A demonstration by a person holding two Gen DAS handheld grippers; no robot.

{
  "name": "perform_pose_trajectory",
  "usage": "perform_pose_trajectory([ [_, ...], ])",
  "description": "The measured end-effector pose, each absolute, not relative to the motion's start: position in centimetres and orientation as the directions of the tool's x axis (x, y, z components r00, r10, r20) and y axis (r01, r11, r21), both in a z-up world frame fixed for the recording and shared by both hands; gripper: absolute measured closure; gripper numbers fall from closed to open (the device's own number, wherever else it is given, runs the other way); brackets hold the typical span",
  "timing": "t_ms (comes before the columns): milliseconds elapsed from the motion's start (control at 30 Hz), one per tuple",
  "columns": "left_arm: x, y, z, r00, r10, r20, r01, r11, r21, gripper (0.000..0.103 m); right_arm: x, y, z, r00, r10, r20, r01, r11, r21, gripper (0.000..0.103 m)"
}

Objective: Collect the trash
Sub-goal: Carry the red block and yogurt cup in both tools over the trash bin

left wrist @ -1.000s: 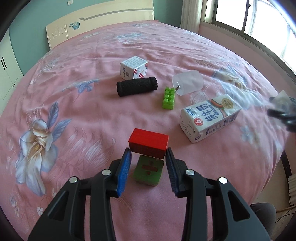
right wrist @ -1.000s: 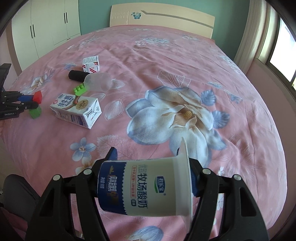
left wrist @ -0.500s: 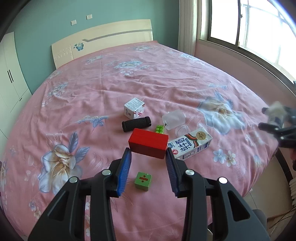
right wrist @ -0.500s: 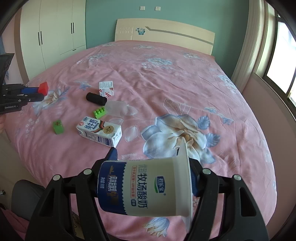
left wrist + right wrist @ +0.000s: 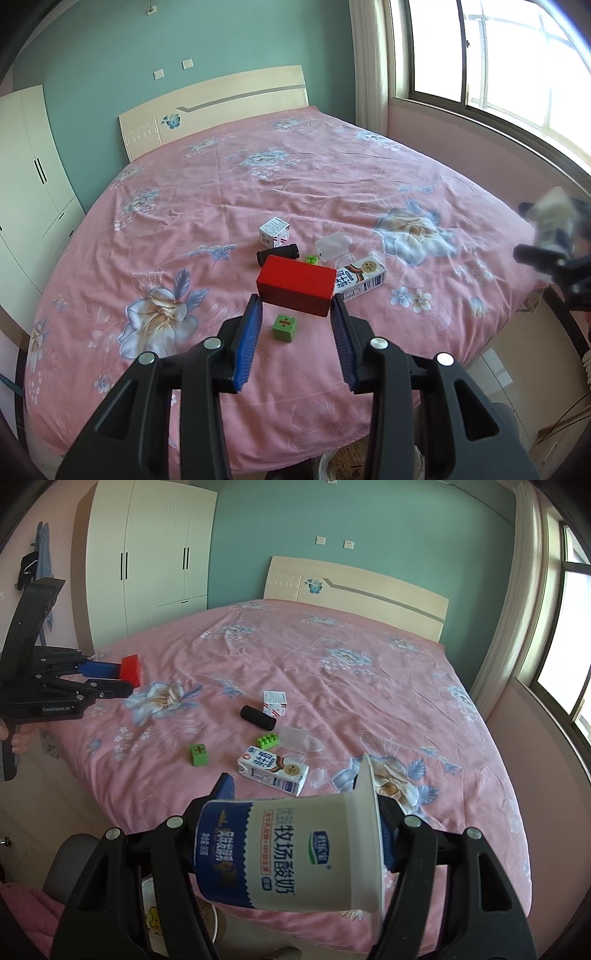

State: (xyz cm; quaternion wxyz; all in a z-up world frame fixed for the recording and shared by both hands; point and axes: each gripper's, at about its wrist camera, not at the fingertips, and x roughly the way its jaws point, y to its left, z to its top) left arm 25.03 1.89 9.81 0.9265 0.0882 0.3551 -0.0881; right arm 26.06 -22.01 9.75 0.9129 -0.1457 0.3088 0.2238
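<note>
Left wrist view: the left gripper (image 5: 295, 314) is narrowed onto a red block (image 5: 296, 285), its blue pads pressing the block's 2 short ends, so the long axis runs crosswise between the fingers, about level. The block is carried clear above the pink bed (image 5: 258, 177), probably so it can be taken off to a container. Below it on the bed lie a green cube (image 5: 284, 328), a milk carton (image 5: 361, 277) with its long axis slanting up to the right, a black roll (image 5: 277, 254), a small white box (image 5: 273, 231), a green brick (image 5: 312, 259) mostly hidden behind the block, and a clear plastic cup (image 5: 331, 247) on its side. A bin with a paper liner seems to sit at the bottom edge; I cannot tell for sure.

Right wrist view: the right gripper (image 5: 299, 834) stands about half open and clamps a yogurt cup (image 5: 291, 853) laid sideways, its base against the left finger and its wide rim to the right, so the axis runs across the jaws. It is held over the bed's near edge, likely for dropping into a bin below. The left gripper with the red block shows at far left.
</note>
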Motion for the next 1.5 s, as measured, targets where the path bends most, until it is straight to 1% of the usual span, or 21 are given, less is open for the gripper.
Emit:
perform_pose_trajectory([
  [233, 20.1, 1.7, 8.3, 0.715, -0.114, -0.69, 0.25, 0.963, 0.1, 0.062, 20.7, -19.2, 8.4, 0.677, 0.342, -0.651, -0.548, 0.825, -0.136, 0.036],
  [500, 16.4, 1.5, 4.3, 0.671, -0.111, -0.733, 0.273, 0.956, 0.105, 0.062, 16.8, -16.9, 4.0, 0.601, 0.363, -0.712, -0.598, 0.795, -0.101, 0.036],
  [733, 14.6, 1.8, -0.7, 0.608, -0.114, -0.786, 0.28, 0.957, 0.078, 0.062, 15.2, -15.5, -1.1, 0.527, 0.364, -0.768, -0.619, 0.784, -0.053, 0.036],
  [1100, 13.8, 2.4, -9.6, 0.471, -0.124, -0.873, 0.271, 0.963, 0.009, 0.062, 14.6, -14.3, -8.4, 0.41, 0.365, -0.836, -0.63, 0.776, 0.03, 0.036],
  [1367, 13.4, 1.7, -14.7, 0.371, -0.157, -0.915, 0.275, 0.96, -0.053, 0.063, 14.1, -13.5, -14.0, 0.315, 0.356, -0.88, -0.626, 0.775, 0.09, 0.036],
  [1500, 13.2, 1.3, -17.4, 0.311, -0.176, -0.934, 0.276, 0.957, -0.089, 0.063, 13.9, -13.0, -17.2, 0.243, 0.363, -0.9, -0.608, 0.779, 0.15, 0.036],
])
